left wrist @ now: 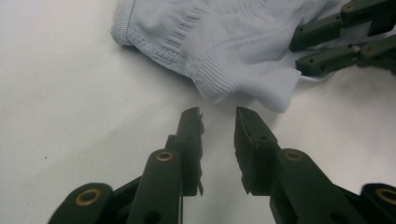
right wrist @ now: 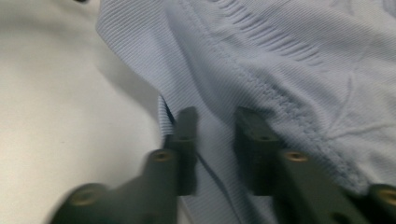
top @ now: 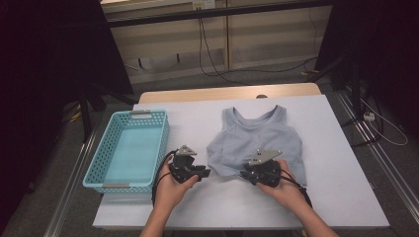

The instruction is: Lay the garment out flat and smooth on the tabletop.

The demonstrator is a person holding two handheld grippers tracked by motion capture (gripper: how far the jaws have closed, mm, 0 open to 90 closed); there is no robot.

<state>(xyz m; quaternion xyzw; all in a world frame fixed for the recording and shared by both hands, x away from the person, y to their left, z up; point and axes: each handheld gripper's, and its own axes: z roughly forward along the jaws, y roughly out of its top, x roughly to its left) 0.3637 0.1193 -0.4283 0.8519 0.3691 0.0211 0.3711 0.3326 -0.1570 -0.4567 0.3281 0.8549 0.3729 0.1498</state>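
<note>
High view first: a white table (top: 341,163) takes up the middle of the frame, with dark floor and cables beyond it at the top. A turquoise basket (top: 106,148) stands at the table's left edge, its perforated walls upright. Right of centre lies a pale blue sleeveless top (top: 257,133), spread flat with its neckline toward the upper part of the frame and its hem toward the bottom. Two forearms come in from the bottom edge. The left gripper (top: 201,174) sits just left of the hem's lower left corner; the right gripper (top: 245,175) is at the hem, lower centre of the frame, with its tips on the cloth.

Left gripper view: the top (left wrist: 224,42) fills the upper centre and right, and a ribbed hem corner hangs down toward the middle. The left gripper (left wrist: 218,122) has its jaws narrowly parted with bare table between them, just short of that corner and not touching it. The right gripper (left wrist: 299,55) pokes in at the upper right with its fingers lying on the fabric.

Right gripper view: blurred; the right gripper (right wrist: 215,122) has its jaws narrowly apart with a fold of the top (right wrist: 299,60) running up between them. I cannot tell whether the pads are pressing on it.
</note>
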